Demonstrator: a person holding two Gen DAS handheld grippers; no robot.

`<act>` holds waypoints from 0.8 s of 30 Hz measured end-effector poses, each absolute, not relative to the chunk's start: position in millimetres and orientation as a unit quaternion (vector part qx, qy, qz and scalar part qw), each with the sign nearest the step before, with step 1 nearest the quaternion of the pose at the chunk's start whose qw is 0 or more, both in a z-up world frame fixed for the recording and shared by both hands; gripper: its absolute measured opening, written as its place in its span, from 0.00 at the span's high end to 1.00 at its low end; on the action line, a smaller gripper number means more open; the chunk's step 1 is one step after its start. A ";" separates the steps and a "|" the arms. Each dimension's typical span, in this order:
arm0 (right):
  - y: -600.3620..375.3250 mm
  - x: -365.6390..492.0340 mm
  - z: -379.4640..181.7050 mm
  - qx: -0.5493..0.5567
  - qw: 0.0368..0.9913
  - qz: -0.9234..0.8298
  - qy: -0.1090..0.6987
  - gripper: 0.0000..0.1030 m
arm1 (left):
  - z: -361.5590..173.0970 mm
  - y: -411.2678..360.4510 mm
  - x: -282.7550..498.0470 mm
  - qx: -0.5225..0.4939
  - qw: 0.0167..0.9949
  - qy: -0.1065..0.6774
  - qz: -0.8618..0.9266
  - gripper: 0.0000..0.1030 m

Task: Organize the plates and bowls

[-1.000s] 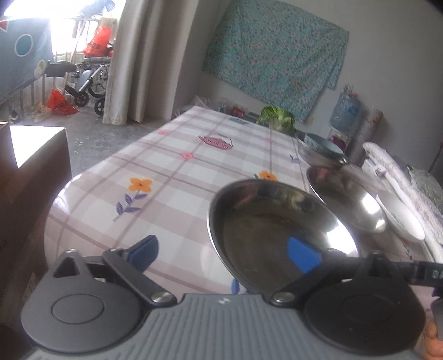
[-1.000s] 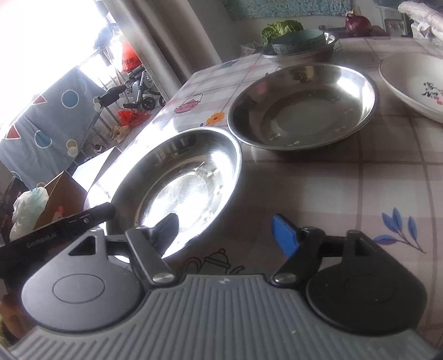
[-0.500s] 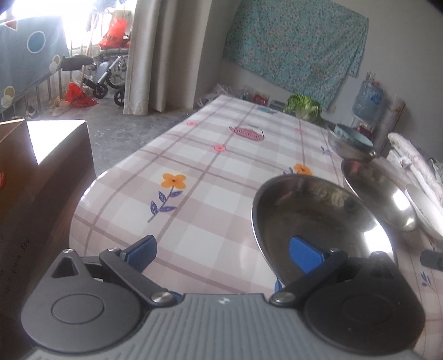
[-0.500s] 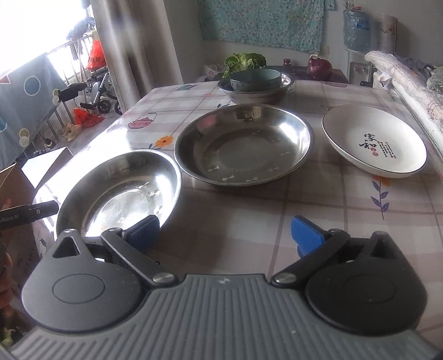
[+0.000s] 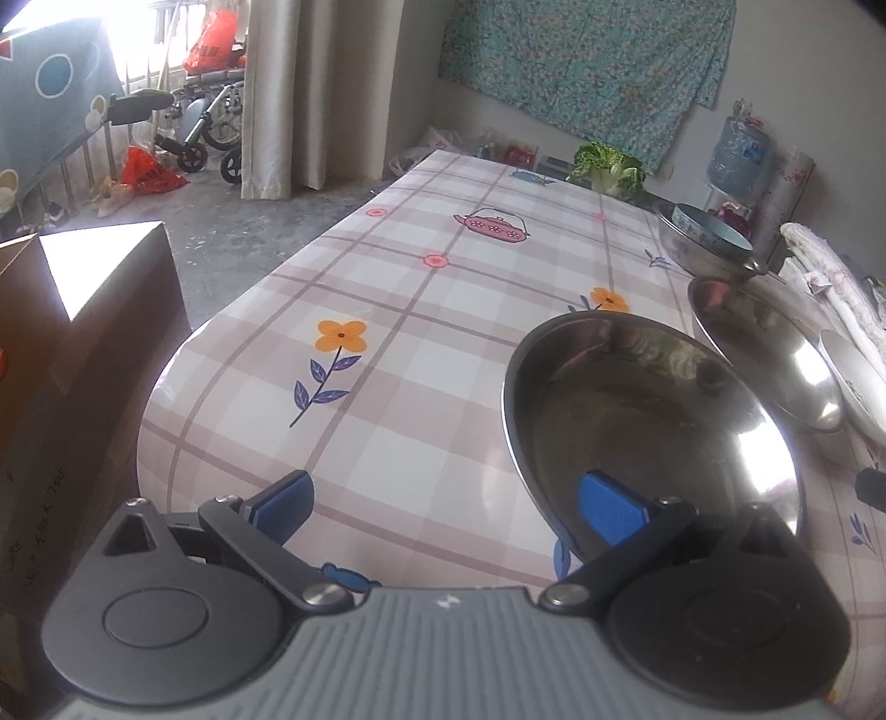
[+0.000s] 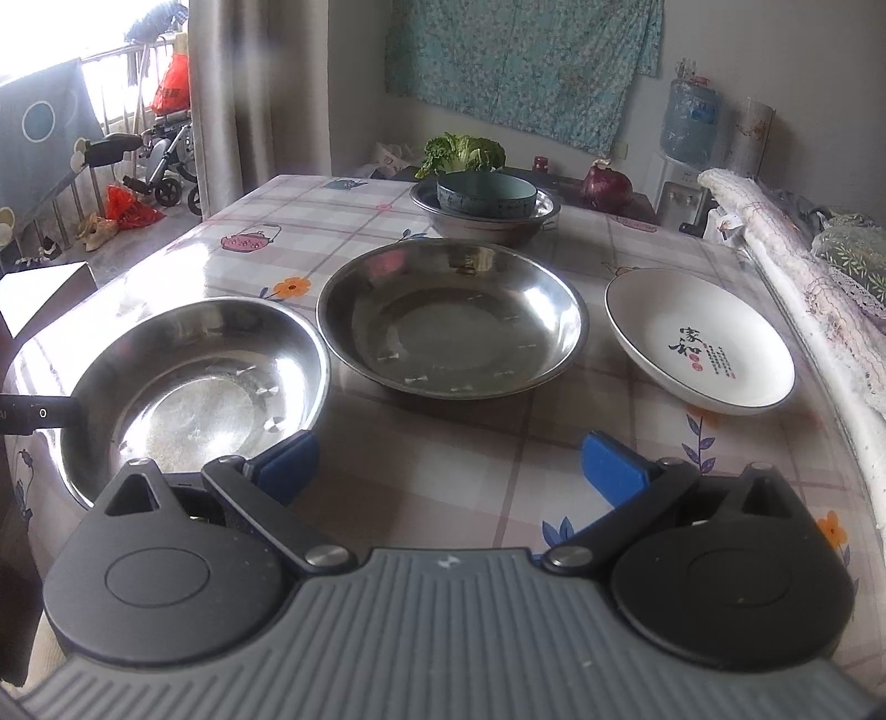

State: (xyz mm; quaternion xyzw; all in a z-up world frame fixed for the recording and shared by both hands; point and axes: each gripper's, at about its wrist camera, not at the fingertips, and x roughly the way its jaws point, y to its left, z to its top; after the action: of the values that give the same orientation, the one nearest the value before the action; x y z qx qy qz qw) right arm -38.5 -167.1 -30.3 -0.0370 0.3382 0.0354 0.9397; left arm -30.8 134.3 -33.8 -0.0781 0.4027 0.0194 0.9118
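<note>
Room lit by strong daylight from a window/balcony (image 5: pixel 138 39) at far left, w/ railing in front. A beige curtain (image 5: pixel 288 94) is hung beside it. A teal floral cloth (image 6: pixel 520 61) is pinned to the grey wall (image 6: pixel 830 72). Floor (image 5: pixel 232 243) is seen as bare grey concrete. A wheelchair (image 5: pixel 205 127) is parked near the curtain, red bags close by. A water dispenser (image 6: pixel 689 144) is set against the back wall. Table covered w/ plaid floral oilcloth (image 5: pixel 415 343); cardboard box (image 5: pixel 72 343) beside it.
</note>
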 end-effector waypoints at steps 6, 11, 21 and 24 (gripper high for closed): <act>-163.2 -42.8 -26.0 -0.051 0.946 0.027 0.319 0.01 | -32.8 130.4 -28.0 -0.064 0.908 0.413 -0.003 0.00; -169.3 -41.0 -24.7 -0.024 0.946 0.031 0.322 0.01 | -33.3 130.5 -26.4 -0.084 0.903 0.418 -0.050 0.00; -174.1 -36.1 -28.6 0.007 0.943 0.029 0.331 0.01 | -28.0 132.4 -30.9 -0.112 0.916 0.380 -0.060 0.00; -178.2 -35.1 -30.3 0.032 0.942 0.030 0.333 0.01 | -28.6 126.5 -33.1 -0.085 0.924 0.369 -0.063 0.00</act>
State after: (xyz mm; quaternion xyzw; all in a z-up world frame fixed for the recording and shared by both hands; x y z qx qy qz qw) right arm -35.1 -178.2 -30.3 0.0322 0.3333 0.0301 0.9418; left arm -33.1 126.5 -28.6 -0.0854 0.3686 -0.0634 0.9235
